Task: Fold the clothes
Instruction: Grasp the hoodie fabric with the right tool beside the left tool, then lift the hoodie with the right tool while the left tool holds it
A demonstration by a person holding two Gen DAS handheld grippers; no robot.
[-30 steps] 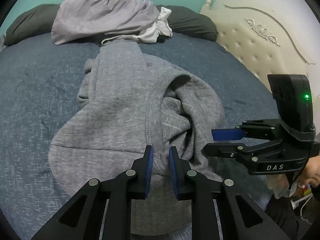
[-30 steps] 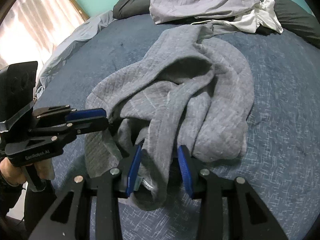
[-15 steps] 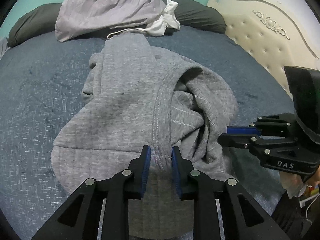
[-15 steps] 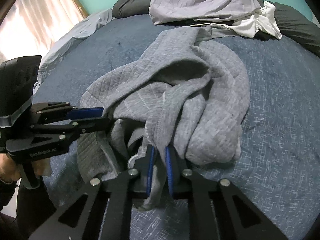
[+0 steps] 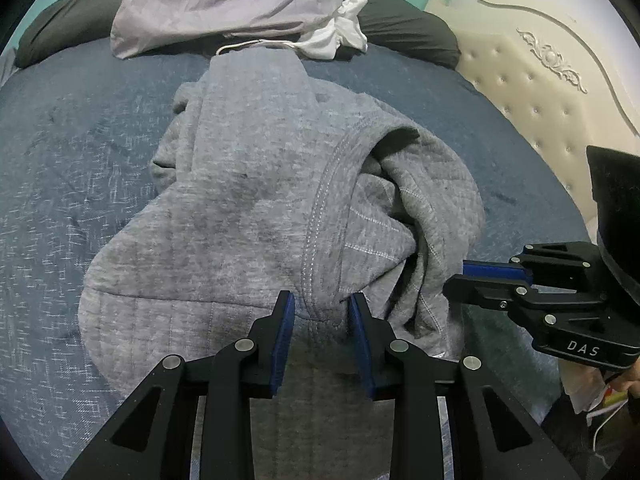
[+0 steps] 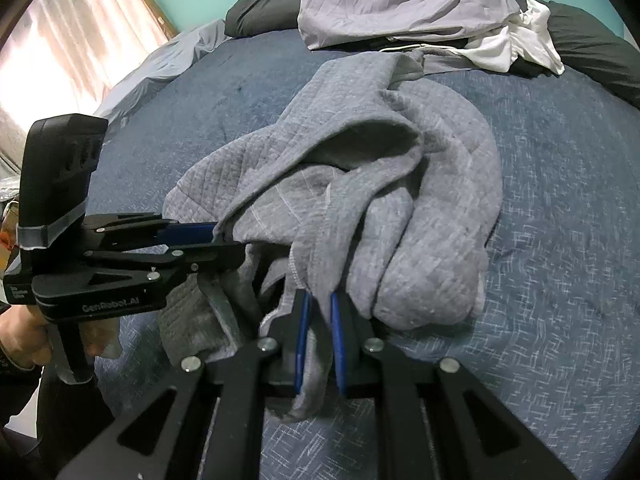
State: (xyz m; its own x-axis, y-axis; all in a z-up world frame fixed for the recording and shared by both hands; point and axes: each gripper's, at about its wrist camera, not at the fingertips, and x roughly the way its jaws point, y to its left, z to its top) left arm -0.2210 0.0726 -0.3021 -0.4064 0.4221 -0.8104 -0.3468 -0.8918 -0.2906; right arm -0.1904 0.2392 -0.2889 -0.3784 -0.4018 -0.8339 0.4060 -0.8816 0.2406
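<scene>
sweatshirt [image 5: 248, 216] mid-bed [image 5: 60, 168] | clothes pile [image 5: 224, 4] behind, on pillows [image 5: 404, 32] | headboard [image 5: 532, 92] right

Both fisheye views are dim and evenly lit, with dark vignetted corners and curved edges. Daylight glares through the curtain [image 6: 60, 40] at upper left of the right wrist view, overexposed. Shadows are soft; focus stays sharp centrally.

Legible markings: two, both on gripper bodies.
"DAS" on right gripper [image 5: 468, 276] body; "GenRobot.AI" on left gripper [image 6: 224, 240] body.
</scene>
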